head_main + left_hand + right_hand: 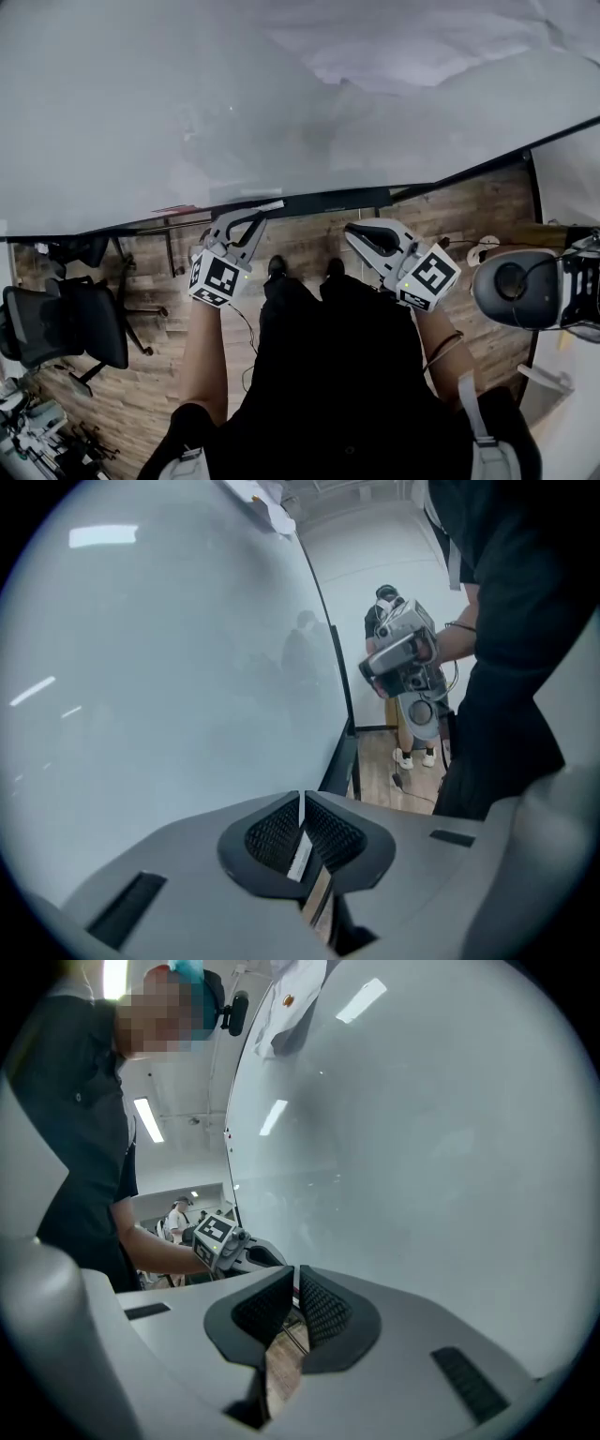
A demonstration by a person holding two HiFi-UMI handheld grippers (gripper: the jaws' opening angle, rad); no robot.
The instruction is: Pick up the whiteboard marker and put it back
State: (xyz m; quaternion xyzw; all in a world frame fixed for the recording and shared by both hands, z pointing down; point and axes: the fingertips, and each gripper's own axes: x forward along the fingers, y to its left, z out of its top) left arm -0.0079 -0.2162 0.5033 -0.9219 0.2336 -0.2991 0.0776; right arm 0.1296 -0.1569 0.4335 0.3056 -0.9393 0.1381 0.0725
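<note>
While standing close against a wide whiteboard (234, 94), grips two pairs of tongs, seen from above over a wooden floor (309, 246). Shows a black office chair (75, 323) well to the left of the left tongs (261, 218). Points the left tongs up toward the dark tray (328, 201) along the board's lower edge, tips all but together with only a hairline slit, nothing clamped. Places the whiteboard marker (265, 205), a slim white stick, along the tray just beyond those tips; cannot tell whether touching. Shows a white sliver through that slit in the left gripper view. Sets the right tongs (352, 230) near and to the right of the left pair, just below the tray, likewise closed to a thin slit and empty. Shows a rounded white-and-grey device (520, 286) well right of the right tongs.
</note>
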